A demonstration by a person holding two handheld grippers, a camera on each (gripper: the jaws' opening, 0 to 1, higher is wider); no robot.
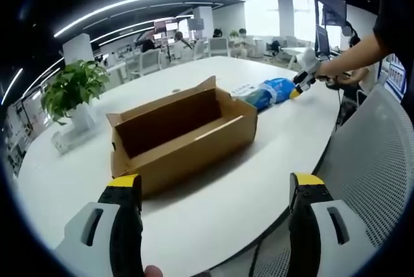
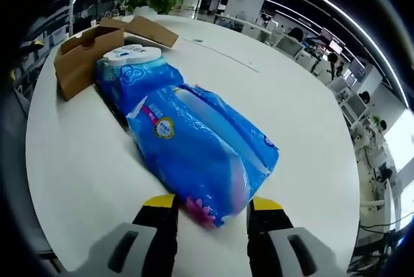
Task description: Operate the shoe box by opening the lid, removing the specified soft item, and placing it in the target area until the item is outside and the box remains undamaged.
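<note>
A: Where is the pack (image 2: 194, 147)?

B: Out on the worktop (image 2: 310, 109), mid-frame in the right gripper view, beyond the open box (image 1: 181, 136). The right gripper (image 2: 210, 211) has its jaws narrow around the pack's near end.

A: Handling?

B: Likely light, soft, slick film; best pinched at that crimped end. The left gripper (image 1: 220, 189) is wide, empty. The worktop is smooth and white, in an open office.

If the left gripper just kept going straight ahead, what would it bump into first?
Most likely the open cardboard box, whose near side wall lies straight ahead of the open left gripper on the white table. Depth is hard to judge.
</note>
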